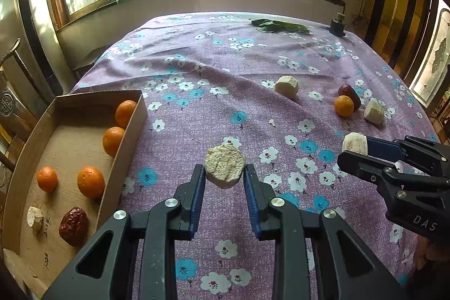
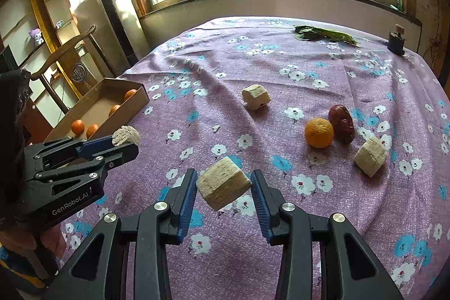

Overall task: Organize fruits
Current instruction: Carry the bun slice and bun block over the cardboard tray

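My left gripper (image 1: 224, 176) is shut on a pale round fruit chunk (image 1: 224, 165) held above the purple floral cloth; it also shows in the right wrist view (image 2: 126, 135). My right gripper (image 2: 223, 183) is shut on a pale blocky fruit chunk (image 2: 222, 183), also seen in the left wrist view (image 1: 355, 143). A cardboard tray (image 1: 128, 137) at the left holds several oranges (image 1: 90, 182), a red date (image 1: 73, 225) and a pale chunk (image 1: 35, 217). On the cloth lie an orange (image 2: 319, 132), a red date (image 2: 341, 123) and two pale chunks (image 2: 255, 97) (image 2: 370, 155).
Green leaves (image 2: 323, 34) and a small dark bottle (image 2: 396, 42) lie at the table's far edge by the window. A wooden chair (image 2: 67, 52) stands left of the table behind the tray. The cloth (image 1: 225, 69) is wrinkled in the middle.
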`<state>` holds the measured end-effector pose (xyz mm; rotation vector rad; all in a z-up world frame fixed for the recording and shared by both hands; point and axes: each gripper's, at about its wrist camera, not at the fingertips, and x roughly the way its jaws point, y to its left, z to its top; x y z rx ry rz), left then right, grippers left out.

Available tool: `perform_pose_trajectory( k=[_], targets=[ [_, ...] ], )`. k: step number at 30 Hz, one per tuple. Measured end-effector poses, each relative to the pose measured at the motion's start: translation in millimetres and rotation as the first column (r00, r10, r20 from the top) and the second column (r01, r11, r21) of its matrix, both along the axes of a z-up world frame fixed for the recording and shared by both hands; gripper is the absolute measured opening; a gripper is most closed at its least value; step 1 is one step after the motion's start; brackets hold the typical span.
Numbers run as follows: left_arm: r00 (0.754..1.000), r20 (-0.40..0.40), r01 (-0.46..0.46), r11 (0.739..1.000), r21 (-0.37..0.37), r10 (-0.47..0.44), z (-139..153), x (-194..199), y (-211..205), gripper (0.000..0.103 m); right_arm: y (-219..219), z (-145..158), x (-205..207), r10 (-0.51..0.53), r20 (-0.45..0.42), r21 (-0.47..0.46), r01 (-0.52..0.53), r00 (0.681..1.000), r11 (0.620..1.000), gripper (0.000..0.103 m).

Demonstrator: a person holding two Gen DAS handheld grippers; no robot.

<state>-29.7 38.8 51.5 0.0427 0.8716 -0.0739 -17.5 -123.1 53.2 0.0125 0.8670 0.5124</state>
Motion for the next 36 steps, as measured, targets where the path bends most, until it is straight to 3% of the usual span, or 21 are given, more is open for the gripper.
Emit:
perform_pose_trajectory(
  k=[19,36],
  targets=[
    [0.991,0.064,-0.117,0.993,0.016,0.116,17.9,-30.3,63.6,0.027,73.6,17.9,-14.7,0.132,0.037,-0.040,-0.131,0.991,0.991,0.043],
    [0.967,0.076,-0.243,0.970,0.016,0.241,22.0,-46.2,126.4,0.027,147.5,26.3,-20.9,0.284,0.056,-0.063,-0.281,0.957,0.958,0.043]
  ],
)
